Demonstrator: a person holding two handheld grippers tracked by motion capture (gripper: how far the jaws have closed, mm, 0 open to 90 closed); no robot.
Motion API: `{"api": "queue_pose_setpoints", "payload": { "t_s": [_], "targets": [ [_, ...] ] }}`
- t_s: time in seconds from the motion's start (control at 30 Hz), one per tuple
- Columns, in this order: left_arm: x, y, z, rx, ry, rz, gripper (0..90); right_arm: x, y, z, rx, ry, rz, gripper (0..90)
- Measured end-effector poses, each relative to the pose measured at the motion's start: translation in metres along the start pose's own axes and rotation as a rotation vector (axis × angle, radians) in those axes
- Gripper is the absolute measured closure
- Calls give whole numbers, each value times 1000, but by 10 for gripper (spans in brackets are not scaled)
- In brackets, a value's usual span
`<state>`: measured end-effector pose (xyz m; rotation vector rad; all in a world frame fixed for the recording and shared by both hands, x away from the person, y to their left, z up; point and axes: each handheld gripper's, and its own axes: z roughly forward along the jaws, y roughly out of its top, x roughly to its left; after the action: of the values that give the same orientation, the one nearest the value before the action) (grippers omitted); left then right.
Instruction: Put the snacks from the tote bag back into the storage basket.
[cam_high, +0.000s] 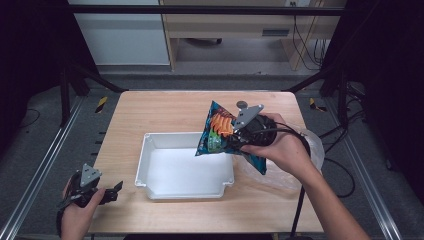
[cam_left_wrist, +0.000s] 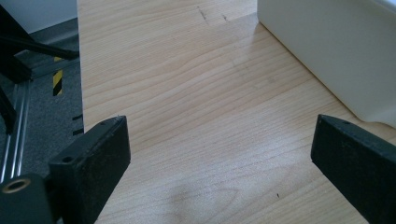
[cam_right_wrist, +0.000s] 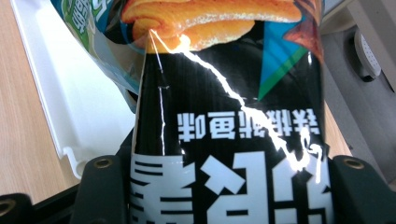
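— Snacks first: how many am I handling?

— You are holding one snack bag (cam_high: 220, 131), blue and black with orange chips printed on it. Your right gripper (cam_high: 239, 140) is clamping it, the jaws closed on the bag's lower part. In the right gripper view the bag (cam_right_wrist: 224, 116) is standing between the two black jaws, its white lettering upside down, and both pads are pressing on the foil.

— Where is the bag hanging?

— It is hanging in the air over the right rim of the tray (cam_high: 150, 165), tilted, with its top leaning out above the tray's far right corner. Nothing of it is touching the tray that I can make out.

— How many trays am I working with?

— One white tray, lying in the middle of the wooden table (cam_high: 150, 110). Its inside is looking bare. One crumpled clear plastic bag (cam_high: 310, 150) is lying just right of the tray, under your right hand (cam_high: 285, 147).

— And my other side?

— Your left gripper (cam_high: 112, 192) is resting at the near left corner of the table, well apart from the snack bag. Its jaws are standing wide open with only bare wood between them; in the left gripper view the tray's white wall (cam_left_wrist: 336, 56) is showing at the upper right, near the right jaw.
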<state>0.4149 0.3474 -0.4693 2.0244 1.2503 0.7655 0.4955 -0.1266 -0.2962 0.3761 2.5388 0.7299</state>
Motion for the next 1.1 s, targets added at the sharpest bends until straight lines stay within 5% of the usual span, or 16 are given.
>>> {"api": "queue_pose_setpoints", "payload": {
  "t_s": [0.27,1.1],
  "targets": [
    [0,0,0,-4,-6,-14,44,4,13,12,-47,57,-6,395],
    [0,0,0,-7,-6,-17,45,15,41,44,-62,94,-44,395]
  ]
}}
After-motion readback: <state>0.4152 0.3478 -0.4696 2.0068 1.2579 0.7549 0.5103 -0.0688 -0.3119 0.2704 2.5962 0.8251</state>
